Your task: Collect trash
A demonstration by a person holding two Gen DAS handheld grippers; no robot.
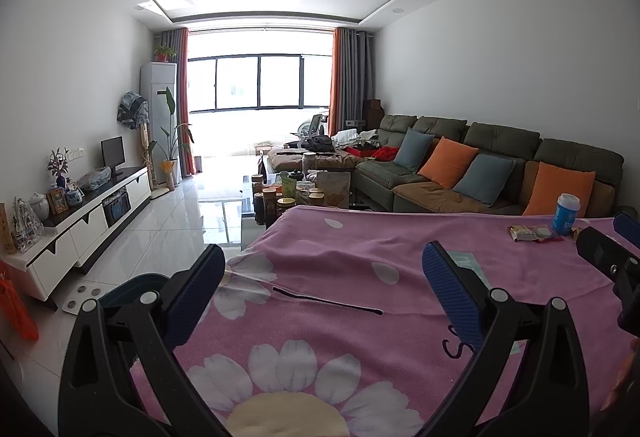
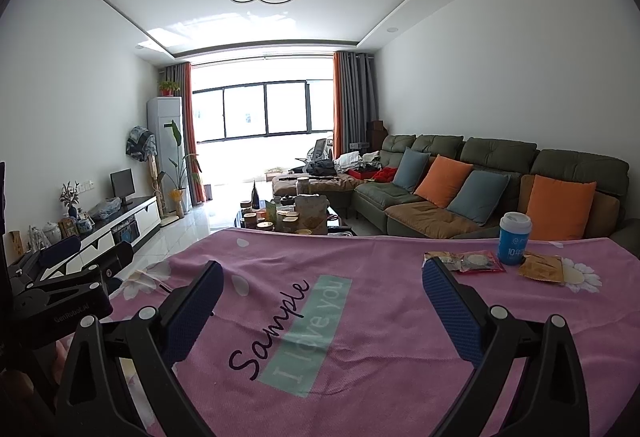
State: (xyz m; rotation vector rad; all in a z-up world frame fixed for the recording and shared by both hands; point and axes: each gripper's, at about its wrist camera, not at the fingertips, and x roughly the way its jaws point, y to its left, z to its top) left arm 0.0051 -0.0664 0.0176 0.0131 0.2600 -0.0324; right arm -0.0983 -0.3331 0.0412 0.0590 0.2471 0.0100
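my left tongs are spread wide apart, holding nothing, hovering over the pink flowered cloth on the worktop. my right tongs are likewise wide apart and empty. the trash lies ahead and to the right of them: a red snack wrapper, a yellow wrapper and a blue cup, close together.
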